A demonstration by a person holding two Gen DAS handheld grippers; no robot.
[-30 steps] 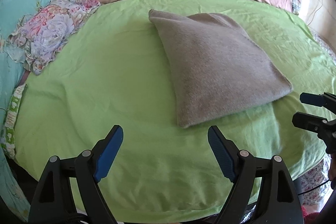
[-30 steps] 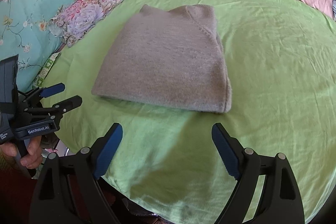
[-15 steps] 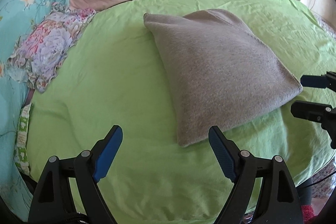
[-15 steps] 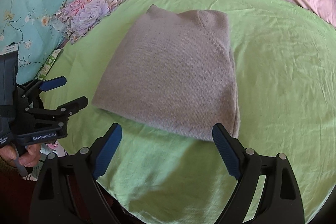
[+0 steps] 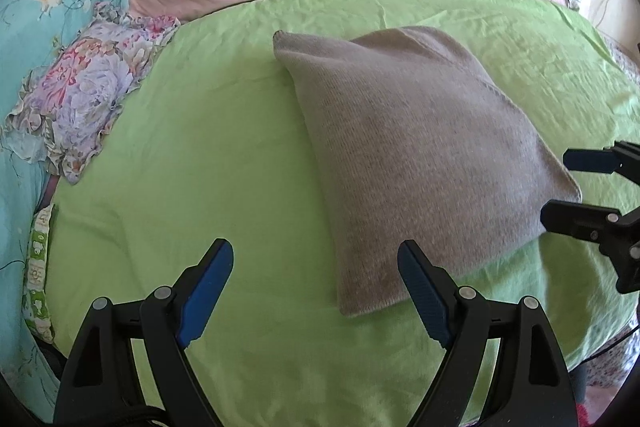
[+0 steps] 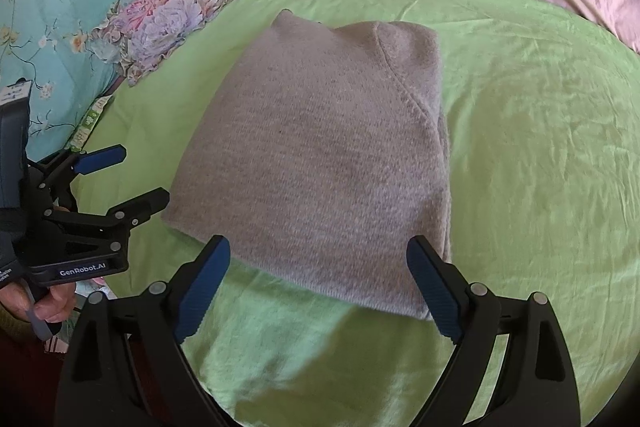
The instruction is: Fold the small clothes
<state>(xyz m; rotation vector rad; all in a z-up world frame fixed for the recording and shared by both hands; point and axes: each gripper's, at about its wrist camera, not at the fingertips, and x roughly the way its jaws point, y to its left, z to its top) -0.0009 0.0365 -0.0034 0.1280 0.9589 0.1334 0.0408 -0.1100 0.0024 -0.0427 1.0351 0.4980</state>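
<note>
Grey sweater (image 6: 320,163), centre frame, lies folded into a compact square on the green sheet (image 6: 540,147); both tongs, left (image 5: 316,291) and right (image 6: 318,287), gape wide and empty; folding appears nearly complete.

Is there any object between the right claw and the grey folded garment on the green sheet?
Nothing visible is in the way. The right claw is open at the near edge of the grey garment, with only bare green sheet around. The left claw is also open, beside the garment's corner.
</note>
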